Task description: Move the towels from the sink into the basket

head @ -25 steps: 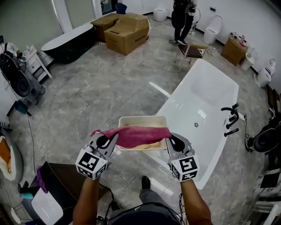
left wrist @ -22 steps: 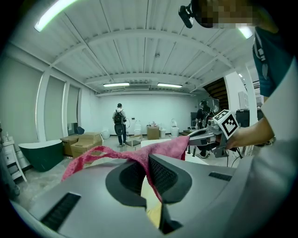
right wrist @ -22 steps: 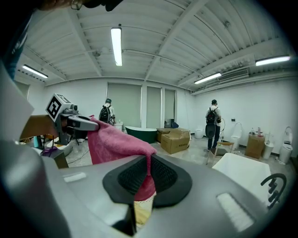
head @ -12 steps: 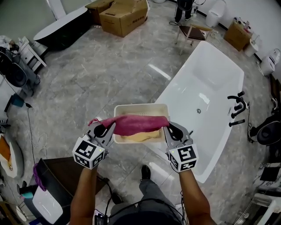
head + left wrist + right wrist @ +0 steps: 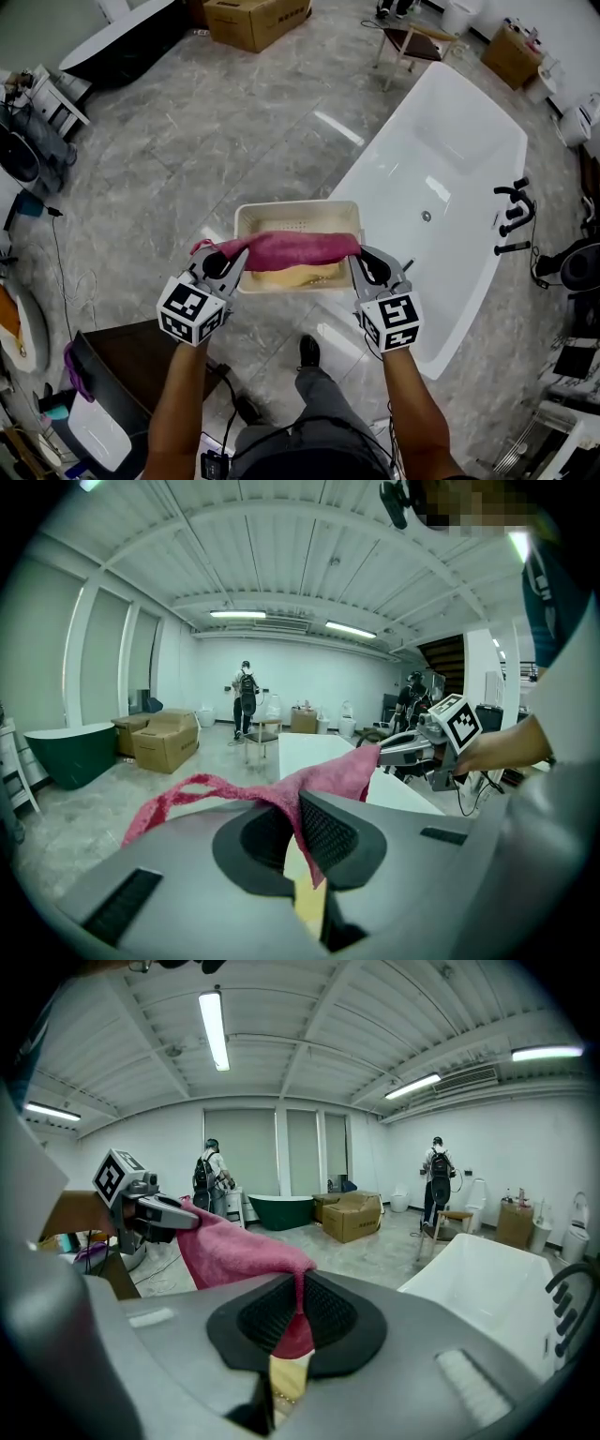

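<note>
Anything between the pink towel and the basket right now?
Nothing visible. The pink towel is stretched between the left tool and the right tool, both shut on it, over the near side of the open-topped basket. Only a yellow towel already lies inside, apparently low enough to leave room.

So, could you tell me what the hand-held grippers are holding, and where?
A pink towel: the left hand-held gripper pinches one end, the right hand-held gripper the other.

Your 2 forearms reach forward; left gripper (image 5: 238, 260) and right gripper (image 5: 355, 257) each clamp an end of the pink towel (image 5: 292, 248)
</note>
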Action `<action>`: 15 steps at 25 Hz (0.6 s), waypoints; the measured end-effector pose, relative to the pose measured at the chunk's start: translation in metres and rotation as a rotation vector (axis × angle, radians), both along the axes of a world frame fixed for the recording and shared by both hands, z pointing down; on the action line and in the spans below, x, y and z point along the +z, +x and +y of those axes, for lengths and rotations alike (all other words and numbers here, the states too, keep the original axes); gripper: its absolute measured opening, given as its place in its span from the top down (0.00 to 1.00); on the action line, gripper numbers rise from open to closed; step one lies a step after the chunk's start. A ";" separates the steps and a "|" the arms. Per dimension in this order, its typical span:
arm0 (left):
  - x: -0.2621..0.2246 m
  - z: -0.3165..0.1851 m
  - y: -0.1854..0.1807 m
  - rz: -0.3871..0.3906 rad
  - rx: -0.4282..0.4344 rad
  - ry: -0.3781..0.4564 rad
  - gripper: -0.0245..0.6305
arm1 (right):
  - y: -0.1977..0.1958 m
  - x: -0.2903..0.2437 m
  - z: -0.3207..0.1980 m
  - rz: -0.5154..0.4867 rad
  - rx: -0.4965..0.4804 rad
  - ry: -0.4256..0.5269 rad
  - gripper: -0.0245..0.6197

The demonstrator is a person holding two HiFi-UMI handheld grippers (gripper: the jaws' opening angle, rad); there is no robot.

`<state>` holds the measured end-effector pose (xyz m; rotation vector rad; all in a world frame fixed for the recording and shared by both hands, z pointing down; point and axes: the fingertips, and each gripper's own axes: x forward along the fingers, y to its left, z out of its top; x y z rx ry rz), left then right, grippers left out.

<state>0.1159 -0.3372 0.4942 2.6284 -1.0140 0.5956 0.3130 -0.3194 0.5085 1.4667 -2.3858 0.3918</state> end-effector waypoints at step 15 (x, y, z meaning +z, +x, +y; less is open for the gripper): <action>0.076 0.008 -0.004 -0.040 -0.003 -0.109 0.94 | -0.010 0.076 0.012 0.016 -0.024 -0.121 0.91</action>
